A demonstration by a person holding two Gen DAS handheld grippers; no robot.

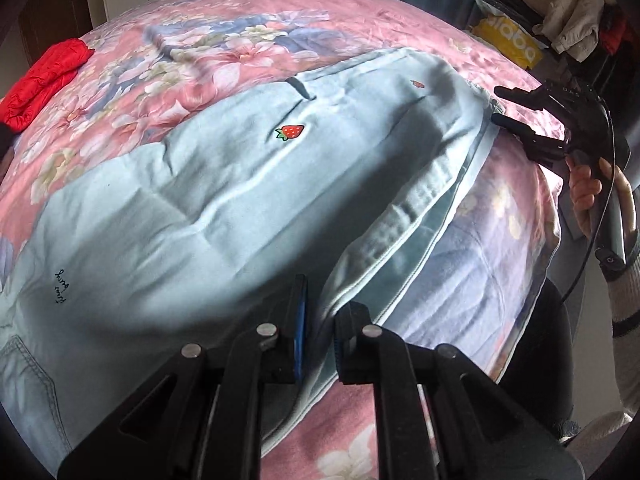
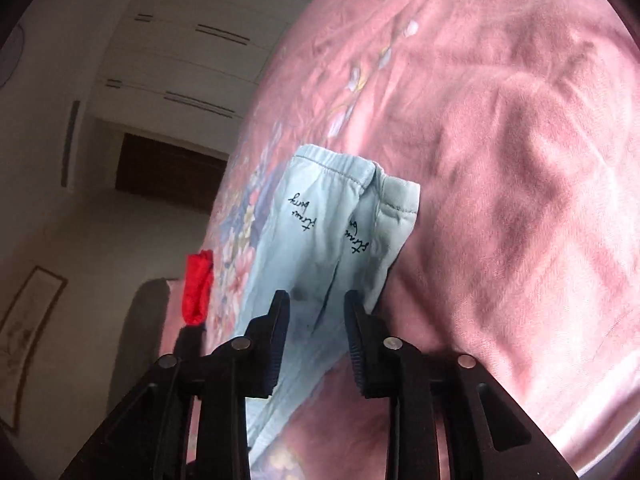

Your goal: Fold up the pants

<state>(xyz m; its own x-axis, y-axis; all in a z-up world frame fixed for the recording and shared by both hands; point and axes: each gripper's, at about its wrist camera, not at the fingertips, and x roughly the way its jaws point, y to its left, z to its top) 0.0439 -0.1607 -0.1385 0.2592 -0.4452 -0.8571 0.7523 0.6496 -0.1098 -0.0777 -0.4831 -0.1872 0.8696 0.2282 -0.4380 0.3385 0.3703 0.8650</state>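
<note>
Light blue pants (image 1: 224,184) with a strawberry patch (image 1: 290,132) lie spread on a pink floral bedspread (image 1: 224,48). My left gripper (image 1: 320,312) is open, its fingers straddling the near edge of the pants. My right gripper (image 1: 494,105) shows at the right in the left wrist view, open at the far end of the pants. In the right wrist view the right gripper (image 2: 317,300) is open over the pants (image 2: 320,248), with the waistband end and black script lettering beyond it. Neither gripper holds cloth.
A red garment (image 1: 44,76) lies at the bed's left edge and also shows in the right wrist view (image 2: 197,288). A yellow bag (image 1: 510,46) and hung clothes (image 1: 576,20) stand past the bed's right side. White wardrobe doors (image 2: 192,40) are behind.
</note>
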